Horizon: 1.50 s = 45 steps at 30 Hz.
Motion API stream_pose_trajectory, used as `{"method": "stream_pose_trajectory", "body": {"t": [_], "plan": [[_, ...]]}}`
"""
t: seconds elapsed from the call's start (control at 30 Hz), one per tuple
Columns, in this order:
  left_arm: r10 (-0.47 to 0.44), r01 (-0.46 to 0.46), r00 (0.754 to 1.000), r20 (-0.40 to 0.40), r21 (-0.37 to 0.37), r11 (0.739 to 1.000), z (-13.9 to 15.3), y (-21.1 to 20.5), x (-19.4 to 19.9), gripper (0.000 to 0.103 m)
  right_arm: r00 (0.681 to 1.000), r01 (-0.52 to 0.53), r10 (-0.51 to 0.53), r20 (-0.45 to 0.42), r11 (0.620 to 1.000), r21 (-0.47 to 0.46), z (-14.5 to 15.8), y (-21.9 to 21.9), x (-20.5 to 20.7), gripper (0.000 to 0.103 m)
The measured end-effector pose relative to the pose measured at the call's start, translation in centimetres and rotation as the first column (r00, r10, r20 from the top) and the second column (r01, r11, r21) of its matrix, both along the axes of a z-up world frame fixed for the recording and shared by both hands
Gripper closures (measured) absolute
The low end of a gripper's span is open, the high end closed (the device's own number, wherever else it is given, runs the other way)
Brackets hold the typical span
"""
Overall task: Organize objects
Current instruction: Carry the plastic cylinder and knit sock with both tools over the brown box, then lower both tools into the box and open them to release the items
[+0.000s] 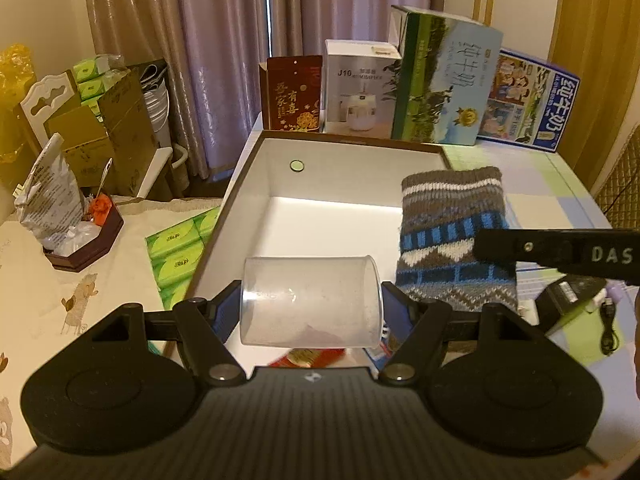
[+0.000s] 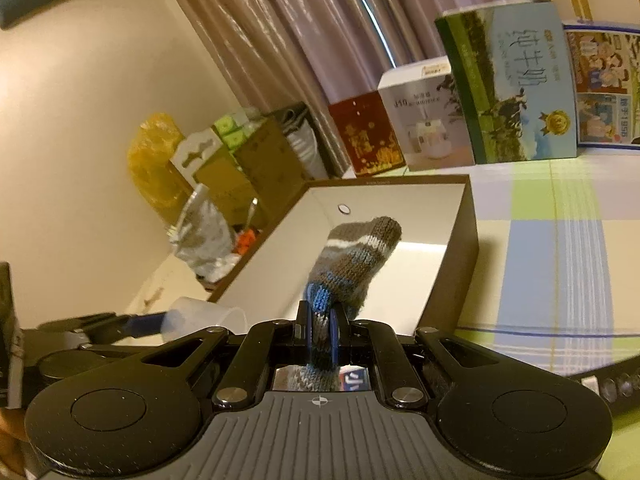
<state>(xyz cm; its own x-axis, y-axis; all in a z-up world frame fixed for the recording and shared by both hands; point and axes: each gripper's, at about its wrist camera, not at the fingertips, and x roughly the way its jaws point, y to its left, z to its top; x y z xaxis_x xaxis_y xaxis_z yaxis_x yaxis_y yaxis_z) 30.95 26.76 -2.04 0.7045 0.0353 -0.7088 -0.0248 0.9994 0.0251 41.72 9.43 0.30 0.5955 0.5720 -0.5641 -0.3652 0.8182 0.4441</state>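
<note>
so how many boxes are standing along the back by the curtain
4, in a row behind the open box: red gift box leftmost, white humidifier box next, tall green milk carton, then blue milk carton rightmost. Others may be hidden behind them.

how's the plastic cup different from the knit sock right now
The plastic cup is clear, rigid and plain; the knit sock is soft, striped in grey, blue and white. The cup lies sideways between the left gripper pads, held wide; the sock is pinched flat in the shut right gripper and droops forward. Both are held over the open white-lined box.
</note>
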Motion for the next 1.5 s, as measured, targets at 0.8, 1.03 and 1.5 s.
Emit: {"method": "stream_pose_trajectory", "body": {"t": [0.8,1.03,1.5], "plan": [[-0.062,0.058,0.991,-0.117,-0.033,0.998,-5.6,1.8,8.2,0.034,0.998,0.022,-0.035,-0.057,0.974,-0.225,-4.8,4.2,7.7,0.056],[-0.076,0.071,0.987,-0.142,-0.041,0.997,-6.8,1.6,9.2,0.034,1.0,0.005,-0.011,-0.021,0.96,-0.279,-4.8,4.7,7.9,0.053],[-0.093,0.085,0.976,-0.195,-0.05,0.995,-8.5,1.3,10.8,0.033,0.999,-0.009,-0.004,-0.046,0.957,-0.289,-5.1,4.4,8.4,0.045]]}}
